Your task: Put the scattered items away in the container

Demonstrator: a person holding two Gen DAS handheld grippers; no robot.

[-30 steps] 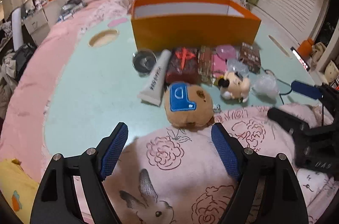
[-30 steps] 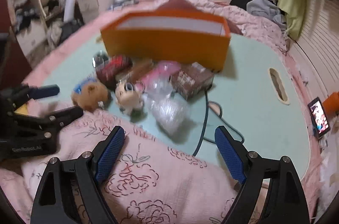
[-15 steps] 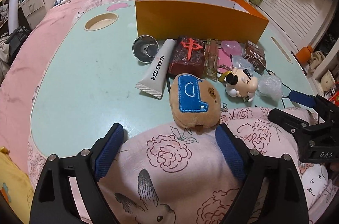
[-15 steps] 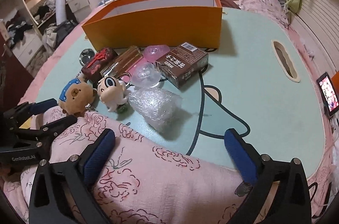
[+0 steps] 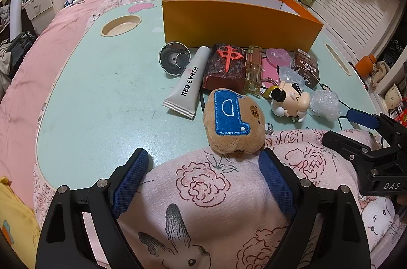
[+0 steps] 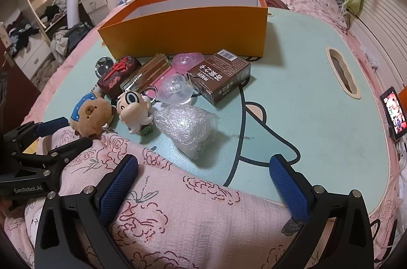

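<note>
An orange box point(image 5: 236, 14) stands at the back of the mint table point(image 5: 101, 80); it also shows in the right wrist view point(image 6: 188, 27). In front of it lie a brown plush bear point(image 5: 234, 124), a white tube point(image 5: 188, 83), a red mahjong block point(image 5: 225, 65), a cartoon figure point(image 5: 290, 101), a bubble-wrap bundle point(image 6: 188, 126) and a brown carton point(image 6: 220, 75). My left gripper point(image 5: 203, 167) is open, just short of the bear. My right gripper point(image 6: 203, 172) is open and empty, just short of the bubble wrap.
A metal cup point(image 5: 175, 57), a clear bottle point(image 5: 254, 70) and pink and clear lids point(image 6: 187, 60) lie among the items. A pink floral blanket point(image 5: 216, 205) covers the table's near edge. A phone point(image 6: 394, 113) stands at the right. A cup hole point(image 5: 121, 24) is at the back left.
Both grippers have moved forward and tilted down toward the items, which now look larger and nearer. Nothing on the table has moved.
</note>
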